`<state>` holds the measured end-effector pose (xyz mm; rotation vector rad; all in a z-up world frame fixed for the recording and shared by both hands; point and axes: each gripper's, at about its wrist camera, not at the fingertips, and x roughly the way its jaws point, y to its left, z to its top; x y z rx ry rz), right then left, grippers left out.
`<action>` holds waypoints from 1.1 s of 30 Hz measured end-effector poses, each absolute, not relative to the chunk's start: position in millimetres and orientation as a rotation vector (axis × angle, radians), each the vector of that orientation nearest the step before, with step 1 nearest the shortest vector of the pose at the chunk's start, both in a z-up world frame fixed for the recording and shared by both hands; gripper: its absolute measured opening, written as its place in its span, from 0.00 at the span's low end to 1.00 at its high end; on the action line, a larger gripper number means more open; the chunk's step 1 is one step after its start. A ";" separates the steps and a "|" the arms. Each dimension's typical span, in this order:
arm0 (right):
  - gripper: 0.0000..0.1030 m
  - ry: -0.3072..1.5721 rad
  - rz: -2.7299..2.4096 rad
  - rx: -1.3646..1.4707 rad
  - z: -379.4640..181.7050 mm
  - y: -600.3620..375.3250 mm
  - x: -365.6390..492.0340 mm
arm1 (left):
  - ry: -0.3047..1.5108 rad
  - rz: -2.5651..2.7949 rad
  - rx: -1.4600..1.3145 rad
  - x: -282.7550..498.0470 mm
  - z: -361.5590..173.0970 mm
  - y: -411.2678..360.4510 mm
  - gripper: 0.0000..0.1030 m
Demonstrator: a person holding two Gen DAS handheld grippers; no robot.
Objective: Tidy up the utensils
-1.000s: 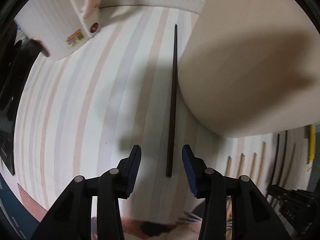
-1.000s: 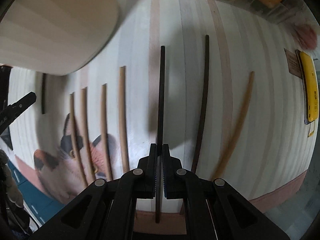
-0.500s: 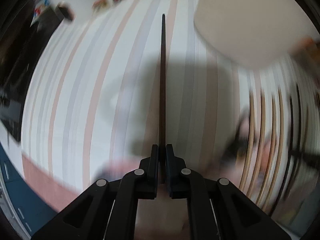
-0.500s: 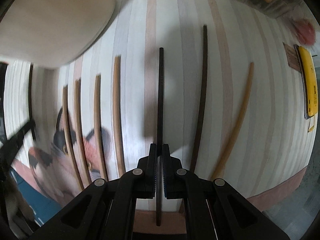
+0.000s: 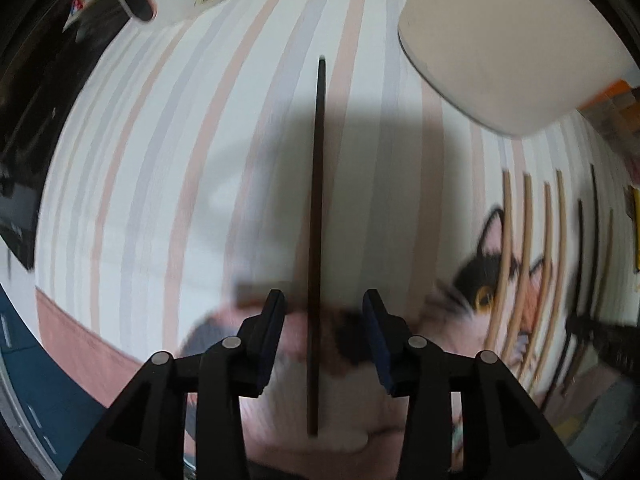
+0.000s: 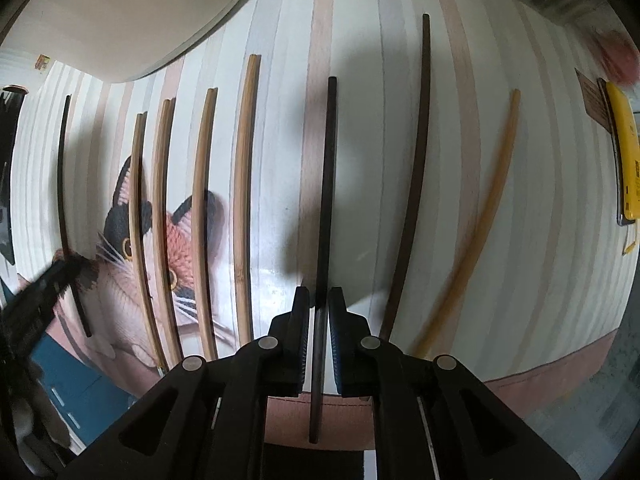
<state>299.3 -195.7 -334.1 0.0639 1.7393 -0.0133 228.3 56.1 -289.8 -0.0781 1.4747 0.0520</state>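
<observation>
Striped mat [image 6: 280, 160]: our landmark, with a cat print at its near edge; it carries every chopstick we see.
Cream tub [image 5: 516, 40]: we see it at the mat's far side.
Left gripper [image 5: 324, 340]: we see its jaws opening, apart, pads clear of the dark chopstick [image 5: 316, 240] lying on the mat between them, by the cat print.
Right gripper [image 6: 319, 320]: its jaws are opening, a slim gap showing around the black chopstick [image 6: 327, 200] on the mat's middle.
Bamboo chopsticks [image 6: 244, 184]: four lie side by side over the cat print.
</observation>
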 end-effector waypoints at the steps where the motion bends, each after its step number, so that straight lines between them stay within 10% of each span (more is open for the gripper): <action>1: 0.10 1.745 -0.022 0.068 -334.6 -194.7 298.9 | 1.471 0.051 -0.063 232.5 -289.9 54.7 0.37; 3: 0.11 1.750 -0.035 0.074 -336.1 -192.0 297.1 | 1.469 0.036 -0.053 239.6 -291.1 51.3 0.36; 6: 0.11 1.745 -0.054 0.072 -336.4 -188.9 291.8 | 1.452 0.030 -0.036 254.2 -290.3 52.9 0.05; 33: 0.05 1.318 -0.021 0.230 -200.3 -191.9 272.9 | 1.095 0.012 -0.154 220.8 -131.2 77.8 0.04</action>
